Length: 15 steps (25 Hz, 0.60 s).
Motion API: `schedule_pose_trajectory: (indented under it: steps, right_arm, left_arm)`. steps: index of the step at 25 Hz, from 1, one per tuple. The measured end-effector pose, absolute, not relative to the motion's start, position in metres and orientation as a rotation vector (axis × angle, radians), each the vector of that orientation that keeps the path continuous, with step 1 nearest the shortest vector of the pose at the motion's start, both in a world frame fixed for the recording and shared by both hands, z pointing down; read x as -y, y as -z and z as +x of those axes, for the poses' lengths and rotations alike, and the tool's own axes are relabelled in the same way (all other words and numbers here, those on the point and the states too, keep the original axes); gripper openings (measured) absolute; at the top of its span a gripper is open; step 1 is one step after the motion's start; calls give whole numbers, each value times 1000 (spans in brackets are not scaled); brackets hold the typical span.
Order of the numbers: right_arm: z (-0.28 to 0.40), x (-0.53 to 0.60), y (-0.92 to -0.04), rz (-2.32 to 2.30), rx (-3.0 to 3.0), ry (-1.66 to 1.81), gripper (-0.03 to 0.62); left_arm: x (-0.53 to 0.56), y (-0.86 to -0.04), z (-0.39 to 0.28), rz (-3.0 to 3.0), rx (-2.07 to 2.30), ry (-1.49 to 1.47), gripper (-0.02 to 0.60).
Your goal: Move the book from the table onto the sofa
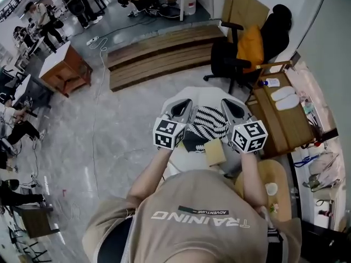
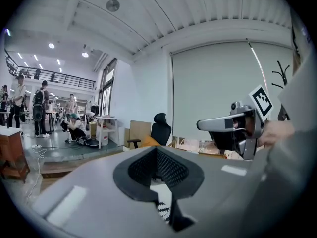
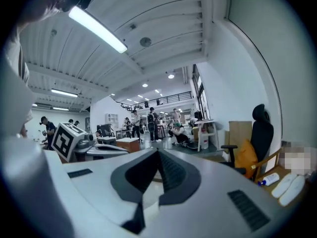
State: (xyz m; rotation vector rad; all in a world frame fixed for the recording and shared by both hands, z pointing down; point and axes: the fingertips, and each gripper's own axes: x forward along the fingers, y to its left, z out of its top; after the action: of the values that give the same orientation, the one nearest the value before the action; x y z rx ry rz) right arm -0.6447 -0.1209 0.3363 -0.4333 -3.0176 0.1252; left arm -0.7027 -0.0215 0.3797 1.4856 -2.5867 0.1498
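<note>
1. While the book (image 1: 208, 122) hangs over the table (image 1: 204, 93), treat it as a load shared by both hands.
   - The left gripper (image 1: 184, 109) has its jaws closed on the book's left edge, and striped cover shows in the slit between them.
   - The right gripper (image 1: 231, 109) has its jaws closed on the right edge, and a pale strip shows between them.
2. Hold both grips as tight as they are now. Each one nips only a thin margin, so I judge that any slackening would let that side drop.
3. Move the two hands as one, at the same height and the same spacing. Pulling them apart could tear an edge free, and pushing them together would buckle the book.
4. Carry the book flat and level, so the pages do not fan open and drag it out of the jaws.
5. Carry it high enough to pass over the tan pad (image 1: 214, 151) just beside it, and steer wide of the chair (image 1: 230, 59).
6. Find the sofa before turning, as none is plain in these views. The wooden bench (image 1: 277, 119) at the right may be it, but I cannot tell.
7. Over the seat, lower the book until it rests there. Then open both grippers together and draw them away sideways.
</note>
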Motion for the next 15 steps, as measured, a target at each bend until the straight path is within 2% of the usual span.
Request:
schedule_pose_trajectory:
  steps: [15]
  right_arm:
    - [-634,127,-340,-339,3031,-25,6]
  left_arm:
    - [26,-368,-692,1494,2610,-125,-3]
